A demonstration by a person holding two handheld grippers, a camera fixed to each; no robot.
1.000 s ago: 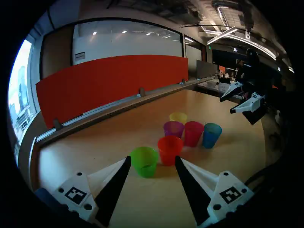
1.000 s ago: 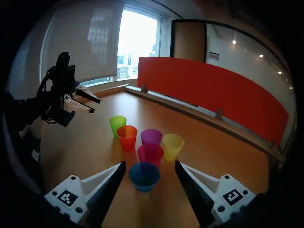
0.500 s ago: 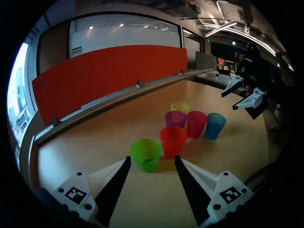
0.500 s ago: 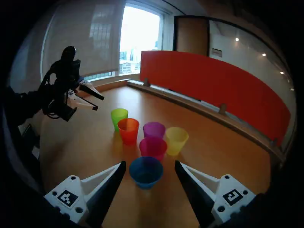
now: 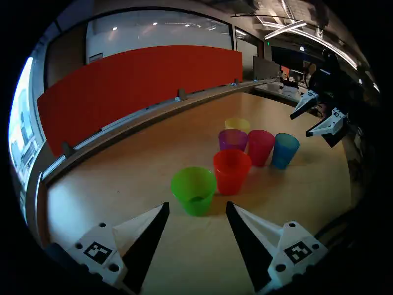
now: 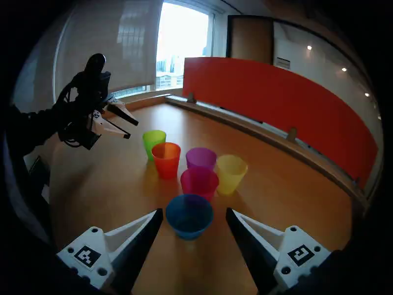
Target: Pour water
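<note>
No pour yet — left gripper spread at green cup, right gripper spread at blue cup — nothing grasped.

I note a wooden table across mid-frame, red partition along its far edge. Right gripper view: bright window top centre, blind left of it. Left gripper view: ceiling light strips upper right.

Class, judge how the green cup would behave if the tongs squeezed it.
The green cup looks like thin translucent plastic: probably light, slightly flexible when squeezed. Its narrower base suggests it might tip if pushed near the rim.
</note>
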